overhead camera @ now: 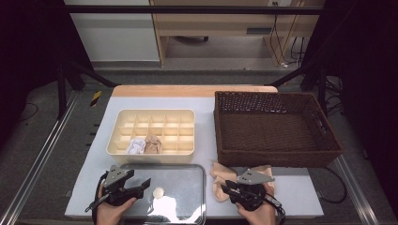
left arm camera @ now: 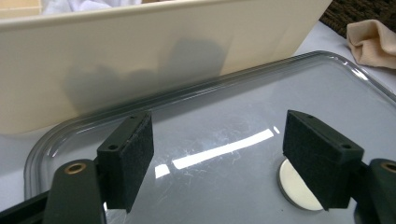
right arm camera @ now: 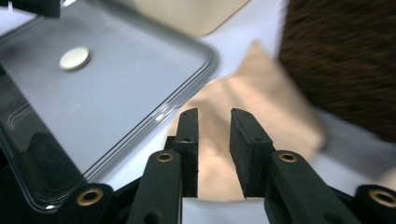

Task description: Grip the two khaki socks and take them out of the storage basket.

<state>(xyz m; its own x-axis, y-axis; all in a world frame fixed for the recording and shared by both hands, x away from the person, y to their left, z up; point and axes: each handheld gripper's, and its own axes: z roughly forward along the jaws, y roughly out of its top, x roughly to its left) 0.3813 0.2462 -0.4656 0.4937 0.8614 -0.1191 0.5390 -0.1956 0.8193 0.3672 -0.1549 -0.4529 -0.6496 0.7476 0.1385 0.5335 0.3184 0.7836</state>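
A beige cloth (overhead camera: 217, 177) lies crumpled on the white table, in front of the brown wicker basket (overhead camera: 277, 157). My right gripper (overhead camera: 225, 188) hovers just over that cloth (right arm camera: 243, 93), jaws a narrow gap apart with nothing pinched between them (right arm camera: 214, 126). My left gripper (overhead camera: 144, 185) stands wide open (left arm camera: 217, 163) above the clear plastic tray (overhead camera: 183, 178), near a round white disc (overhead camera: 159, 191) that lies on it. The cream divided box (overhead camera: 150, 157) behind the tray holds a white cloth (overhead camera: 135, 146) and a beige cloth (overhead camera: 152, 144) in its front row.
The basket's inside looks bare. The cream box wall (left arm camera: 140, 56) rises close ahead of the left jaws, with the beige cloth (left arm camera: 371, 42) off to their right. The disc (right arm camera: 74, 58) and tray (right arm camera: 116, 93) lie left of the right jaws. The table's front edge is near both hands.
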